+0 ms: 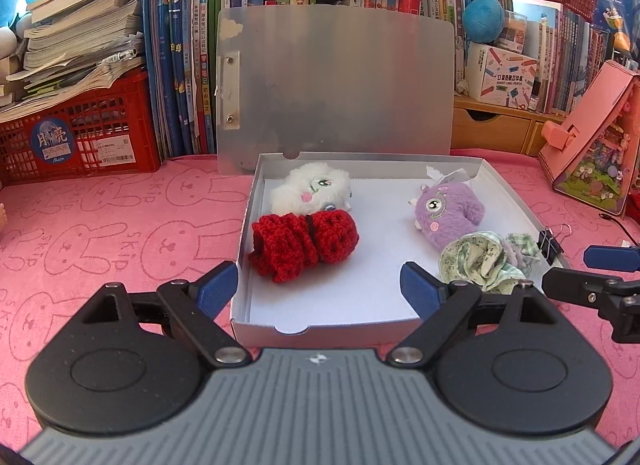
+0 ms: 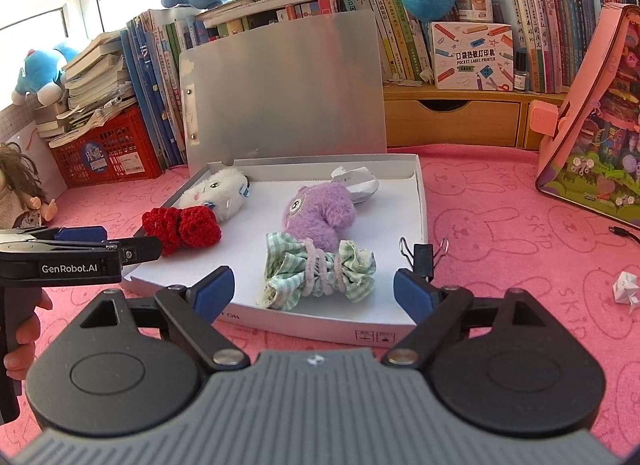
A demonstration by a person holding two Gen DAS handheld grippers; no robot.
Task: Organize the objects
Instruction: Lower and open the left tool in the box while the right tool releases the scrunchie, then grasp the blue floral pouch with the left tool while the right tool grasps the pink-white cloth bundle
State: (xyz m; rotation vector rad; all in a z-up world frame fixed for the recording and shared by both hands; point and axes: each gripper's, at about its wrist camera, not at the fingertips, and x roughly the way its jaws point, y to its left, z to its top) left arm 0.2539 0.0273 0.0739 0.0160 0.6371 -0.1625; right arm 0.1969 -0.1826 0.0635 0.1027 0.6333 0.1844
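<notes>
Box: a flat white box (image 1: pixel 245 225) sits on the pink surface (image 1: pixel 120 225) with bunny shapes on it; its lid (image 1: pixel 336 81) stands up at the back, leaning on the books
White toy: a fluffy white toy (image 1: pixel 310 189) lies in the back left part of the box; it touches the red bundle
Red bundle: a red knitted bundle (image 1: pixel 304 243) with a black band round its middle lies in the box, in front of the white toy, close to the left wall
Purple toy: a fuzzy purple toy (image 1: pixel 444 213) lies on the right side of the box; a white paper tag (image 2: pixel 356 181) sits behind it
Green cloth: a green checked cloth roll (image 2: pixel 320 269) tied with pale cord lies in front of the purple toy, touching it, near the front wall
Clip: a black binder clip (image 2: pixel 424 255) is at the right edge of the box; if it grips the wall I cannot tell
Left hand-held gripper: the left hand-held gripper (image 1: pixel 320 285) has its blue pads wide apart; nothing is between them; it hangs over the front left corner of the box
Right hand-held gripper: the right hand-held gripper (image 2: pixel 314 287) is wide apart too; it holds nothing; the green cloth roll lies just past its tips
Hand: a hand (image 2: pixel 22 339) holds the left grip
Paper: a crumpled white paper (image 2: pixel 626 289) lies on the surface, right of the box
Back: books (image 1: pixel 180 65), a red crate (image 1: pixel 80 137) and a pink toy house (image 1: pixel 592 145) stand behind
</notes>
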